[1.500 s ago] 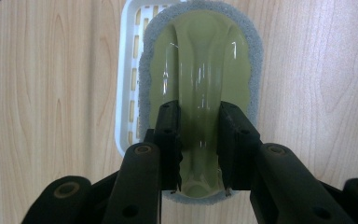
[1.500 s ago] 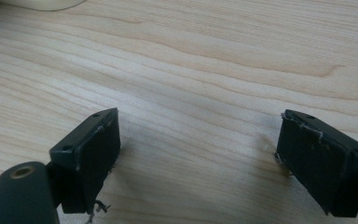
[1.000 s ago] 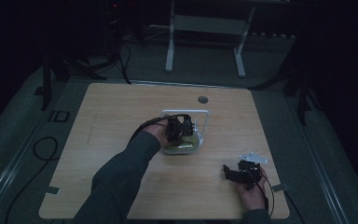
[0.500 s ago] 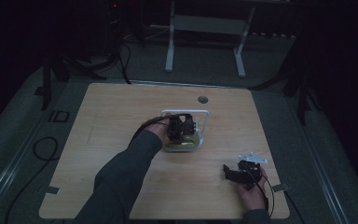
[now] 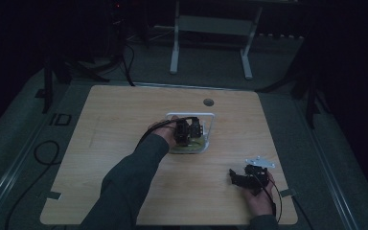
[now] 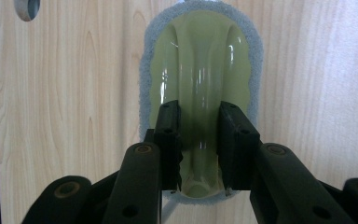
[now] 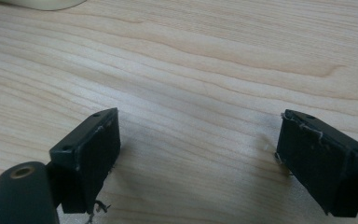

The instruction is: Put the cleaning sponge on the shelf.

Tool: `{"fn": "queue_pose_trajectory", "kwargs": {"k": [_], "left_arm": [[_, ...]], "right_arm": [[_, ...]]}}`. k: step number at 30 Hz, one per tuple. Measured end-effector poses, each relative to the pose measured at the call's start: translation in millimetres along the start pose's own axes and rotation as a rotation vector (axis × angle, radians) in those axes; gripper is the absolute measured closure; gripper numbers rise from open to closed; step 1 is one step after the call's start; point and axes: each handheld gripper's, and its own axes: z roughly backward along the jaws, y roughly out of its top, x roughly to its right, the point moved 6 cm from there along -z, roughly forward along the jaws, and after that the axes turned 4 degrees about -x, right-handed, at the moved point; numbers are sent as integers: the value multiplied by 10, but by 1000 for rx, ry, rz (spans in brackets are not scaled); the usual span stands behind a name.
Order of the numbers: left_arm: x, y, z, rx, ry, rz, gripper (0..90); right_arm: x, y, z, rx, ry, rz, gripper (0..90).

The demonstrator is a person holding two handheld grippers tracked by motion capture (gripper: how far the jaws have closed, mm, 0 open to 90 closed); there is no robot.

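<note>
We have the left gripper over the middle of the table, and its jaws are clamped on the raised centre ridge of the scrubber, an oval pale-green plastic handle with a grey pad showing as a rim all round it. In the left gripper view the two black pads pinch that ridge from either side, so we judge the grasp is made and the work itself, whether a lift or a scrub, is the step in hand. From the high view the scrubber sits within or against a white-rimmed clear tray near the table's centre; we cannot tell whether it rests on the tray's floor or on bare wood.

Our next move calls for keeping that pinch firm and square on the ridge, since the smooth plastic could slip sideways if we tilt, and for clearing the tray's far and right rim as we move.

The right gripper rests at the near right of the table, jaws spread wide with nothing between them, just bare wood under them in its own view. A round cable hole lies farther off, and a white frame stands on the floor beyond the far edge, well apart from our path
</note>
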Motion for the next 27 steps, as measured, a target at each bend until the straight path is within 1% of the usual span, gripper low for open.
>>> {"fn": "queue_pose_trajectory", "kwargs": {"k": [2, 6, 9, 12, 17, 22, 24, 27], "left_arm": [[-12, 7, -16, -4, 7, 0, 715], [-24, 13, -55, -5, 7, 10, 715], [-40, 12, -79, -13, 23, 9, 715], [-39, 17, -107, -15, 24, 5, 715], [-47, 35, -124, -4, 29, 13, 714], [-64, 34, -140, -4, 42, 30, 713], [-73, 34, -148, -6, 47, 43, 712], [-82, 31, -162, -13, 61, 46, 713]], "right_arm": [[-2, -1, 1, -1, 1, -2, 130], [-2, -2, 1, -1, 1, 0, 130], [-1, -2, 1, -1, 1, 0, 130], [-2, -2, 2, -2, 1, -1, 130], [-2, -2, 1, -2, 2, -1, 130], [-3, -2, 2, -1, 3, -1, 130], [-4, -2, 2, -1, 3, 0, 130], [-3, -2, 2, -1, 3, 0, 130]]}}
